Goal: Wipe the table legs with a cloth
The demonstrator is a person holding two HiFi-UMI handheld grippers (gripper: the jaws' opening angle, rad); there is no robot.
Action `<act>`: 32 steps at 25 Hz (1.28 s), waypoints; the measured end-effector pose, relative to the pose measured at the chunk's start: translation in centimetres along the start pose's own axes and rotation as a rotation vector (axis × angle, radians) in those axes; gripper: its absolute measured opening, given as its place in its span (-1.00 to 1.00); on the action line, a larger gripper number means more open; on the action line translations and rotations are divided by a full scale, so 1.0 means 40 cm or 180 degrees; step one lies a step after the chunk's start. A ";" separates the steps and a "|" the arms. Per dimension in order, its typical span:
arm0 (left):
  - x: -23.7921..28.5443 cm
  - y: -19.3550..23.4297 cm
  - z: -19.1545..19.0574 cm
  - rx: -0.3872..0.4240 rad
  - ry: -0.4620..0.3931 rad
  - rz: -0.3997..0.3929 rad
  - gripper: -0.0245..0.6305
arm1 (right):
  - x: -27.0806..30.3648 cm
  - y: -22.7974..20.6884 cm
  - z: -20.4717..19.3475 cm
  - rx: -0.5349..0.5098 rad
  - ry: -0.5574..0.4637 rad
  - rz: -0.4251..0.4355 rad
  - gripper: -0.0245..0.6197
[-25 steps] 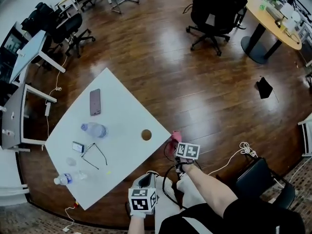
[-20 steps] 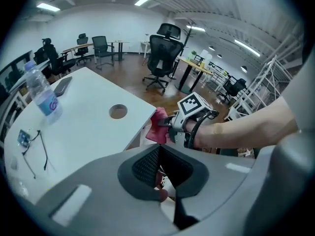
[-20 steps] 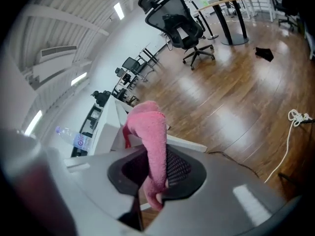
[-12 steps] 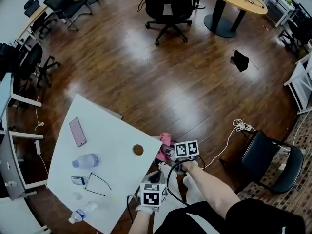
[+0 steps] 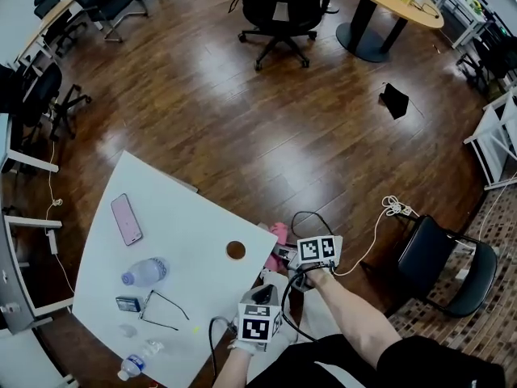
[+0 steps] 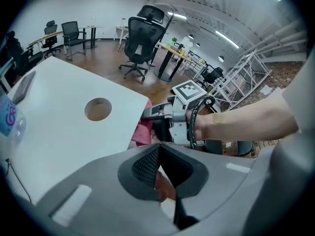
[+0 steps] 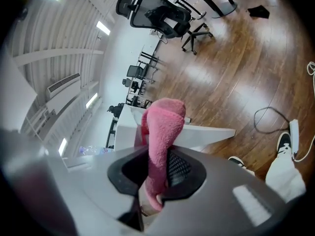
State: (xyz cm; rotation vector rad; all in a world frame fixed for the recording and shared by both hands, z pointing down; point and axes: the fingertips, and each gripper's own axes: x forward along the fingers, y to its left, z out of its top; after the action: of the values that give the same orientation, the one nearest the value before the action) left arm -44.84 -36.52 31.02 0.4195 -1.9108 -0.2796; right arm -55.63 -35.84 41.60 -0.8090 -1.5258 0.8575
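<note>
A white table (image 5: pixel 186 225) with a round hole (image 5: pixel 236 250) fills the lower left of the head view. Its legs are hidden beneath the top. At its right corner my right gripper (image 5: pixel 280 254) is shut on a pink cloth (image 5: pixel 276 234). In the right gripper view the cloth (image 7: pixel 162 127) stands folded up out of the jaws, against the table's corner (image 7: pixel 206 132). My left gripper (image 5: pixel 268 285) hangs just below and nearer to me, shut with nothing held. The left gripper view shows its jaws (image 6: pixel 158 149) pointing at the right gripper (image 6: pixel 150 116) and the cloth (image 6: pixel 141 132).
On the table lie a phone (image 5: pixel 126 219), a water bottle (image 5: pixel 144 272), glasses (image 5: pixel 166 307), a small box (image 5: pixel 128 304) and a second bottle (image 5: pixel 136 362). A black chair (image 5: pixel 440 265) and cables (image 5: pixel 396 208) are at the right. Office chairs (image 5: pixel 283 6) stand farther off.
The head view has swung so the table sits lower and more to the left. The right gripper keeps the cloth at the table's corner; the left gripper has drawn slightly closer to it.
</note>
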 end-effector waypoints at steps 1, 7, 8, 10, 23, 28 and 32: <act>0.004 0.002 0.001 -0.0017 -0.0006 0.0016 -0.93 | 0.004 -0.001 0.001 0.0000 0.0015 0.0031 -0.77; 0.046 0.001 -0.020 -0.0224 0.0001 0.0161 -0.93 | 0.019 -0.013 -0.006 0.0035 0.0139 0.0259 -0.77; 0.060 0.001 -0.028 -0.0256 0.0014 0.0197 -0.93 | 0.023 -0.017 -0.006 0.0029 0.0164 0.0289 -0.77; 0.087 -0.004 -0.045 -0.0284 0.0039 0.0276 -0.93 | 0.032 -0.023 -0.007 0.0013 0.0210 0.0357 -0.77; 0.240 -0.043 -0.172 -0.0446 0.0129 0.0383 -0.93 | 0.099 -0.095 -0.043 0.0174 0.0174 0.0771 -0.76; 0.295 0.008 -0.185 -0.0421 0.0070 0.0535 -0.93 | 0.139 -0.150 -0.048 0.0208 0.0091 0.0682 -0.77; 0.345 0.054 -0.192 -0.0471 0.0112 0.0602 -0.93 | 0.178 -0.208 -0.055 0.0191 0.0097 0.0572 -0.76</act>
State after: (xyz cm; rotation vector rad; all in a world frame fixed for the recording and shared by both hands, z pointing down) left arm -42.62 -40.26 46.37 0.1430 -1.8658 -0.2842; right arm -54.50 -33.61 52.49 -0.9209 -1.4091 1.0133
